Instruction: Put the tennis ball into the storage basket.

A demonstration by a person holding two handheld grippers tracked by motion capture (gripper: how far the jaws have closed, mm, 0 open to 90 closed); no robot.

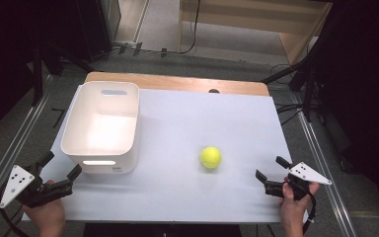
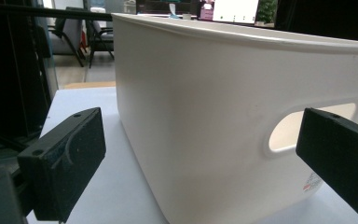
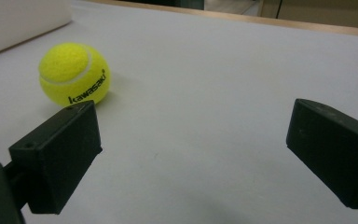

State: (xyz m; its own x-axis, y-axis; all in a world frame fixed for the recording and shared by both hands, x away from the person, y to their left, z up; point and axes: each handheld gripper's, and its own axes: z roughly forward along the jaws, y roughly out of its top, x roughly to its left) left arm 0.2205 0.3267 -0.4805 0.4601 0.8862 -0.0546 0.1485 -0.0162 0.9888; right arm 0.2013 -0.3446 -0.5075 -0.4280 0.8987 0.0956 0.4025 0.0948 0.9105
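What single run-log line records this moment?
left gripper: open, beside white plastic bin | right gripper: open, holding nothing | yellow tennis ball: on white table sheet, outside bin

Directly ahead of the left claw, jaws spread wide: blocked by the near wall of the white rectangular plastic bin, with its oval handle slot, standing just beside the jaw tips. Open white table surface to that claw's right, running across to the other claw. Ahead of the right claw, jaws likewise wide apart: bare table straight between the jaws. Ahead and left of it, near, one obstacle: a yellow felt tennis ball, well apart from the bin.
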